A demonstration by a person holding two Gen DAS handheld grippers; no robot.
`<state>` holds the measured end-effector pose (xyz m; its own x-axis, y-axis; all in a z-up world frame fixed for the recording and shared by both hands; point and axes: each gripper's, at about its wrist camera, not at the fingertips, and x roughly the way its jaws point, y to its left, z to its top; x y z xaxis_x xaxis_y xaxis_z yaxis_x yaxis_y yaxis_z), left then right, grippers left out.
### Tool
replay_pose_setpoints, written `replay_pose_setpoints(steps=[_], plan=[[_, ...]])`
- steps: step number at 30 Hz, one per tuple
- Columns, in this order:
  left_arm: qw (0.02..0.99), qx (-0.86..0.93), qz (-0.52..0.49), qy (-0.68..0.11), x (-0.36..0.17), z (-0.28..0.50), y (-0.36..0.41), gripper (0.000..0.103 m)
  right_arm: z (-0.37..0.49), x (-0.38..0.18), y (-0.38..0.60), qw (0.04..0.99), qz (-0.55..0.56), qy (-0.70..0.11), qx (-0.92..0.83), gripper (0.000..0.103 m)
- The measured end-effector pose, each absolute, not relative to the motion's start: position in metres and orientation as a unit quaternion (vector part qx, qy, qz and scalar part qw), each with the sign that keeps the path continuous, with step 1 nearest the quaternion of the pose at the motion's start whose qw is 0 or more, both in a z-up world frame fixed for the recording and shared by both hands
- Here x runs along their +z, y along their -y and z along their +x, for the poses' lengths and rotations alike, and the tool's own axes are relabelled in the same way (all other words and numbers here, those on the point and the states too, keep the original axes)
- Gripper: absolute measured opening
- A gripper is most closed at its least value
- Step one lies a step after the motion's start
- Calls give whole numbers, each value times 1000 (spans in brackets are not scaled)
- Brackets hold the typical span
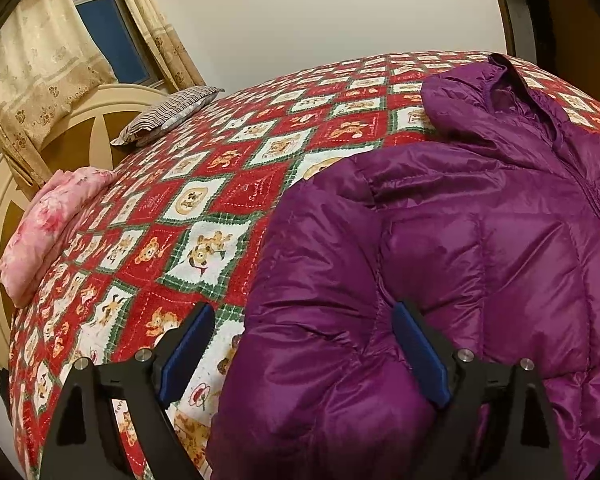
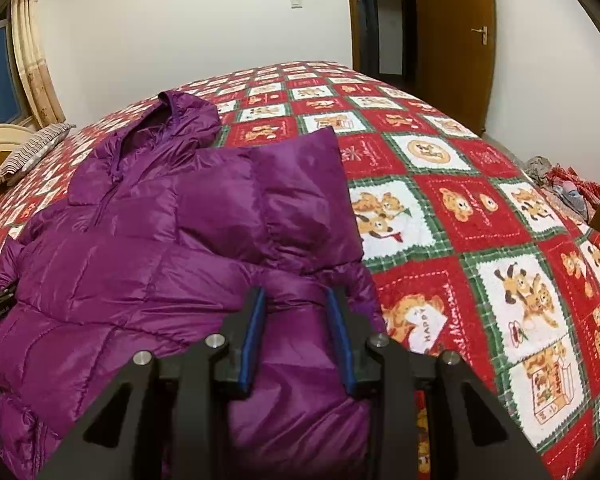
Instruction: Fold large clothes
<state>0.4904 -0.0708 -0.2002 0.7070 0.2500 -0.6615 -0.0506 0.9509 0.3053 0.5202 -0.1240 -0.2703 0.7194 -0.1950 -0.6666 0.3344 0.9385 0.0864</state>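
A purple hooded puffer jacket (image 1: 480,248) lies front up on the bed, its hood toward the far side. My left gripper (image 1: 303,309) stands wide open astride the jacket's left edge. One blue pad hangs over the bedspread (image 1: 204,200) and the other over the padded fabric. In the right wrist view the jacket (image 2: 140,248) has one sleeve (image 2: 300,184) folded across its chest. My right gripper (image 2: 296,294) is shut on a puffy fold at the jacket's near right side, and purple fabric fills the narrow gap between its pads.
The bedspread (image 2: 460,220) is a red, white and green check with bears. A pink floral bundle (image 1: 48,220) and a striped pillow (image 1: 168,114) lie by the cream headboard (image 1: 100,128). A wooden door (image 2: 452,40) stands beyond the bed, with clutter (image 2: 568,188) at the right.
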Motion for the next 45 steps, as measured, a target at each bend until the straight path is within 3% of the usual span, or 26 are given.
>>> replay_pose_setpoints(steps=[22,26,31,38,45], plan=[[912,74,117,-386,-200,494,65,92,527,-270,112,916,52,-362,-165,37],[921,61,104,-370,-172,484,55,92,520,-260,111,917,48,-364,-158,37],[936,48,85,-338,-136,496,43,92,510,-220,119,937,71,-304,-159,37],[907,64,104,-404,-183,542,43,92,571,-226,144,920,101,-337,-173,37],[914,64,111,-386,-196,535,55,92,579,-265,147,910,88,-373,-159,37]])
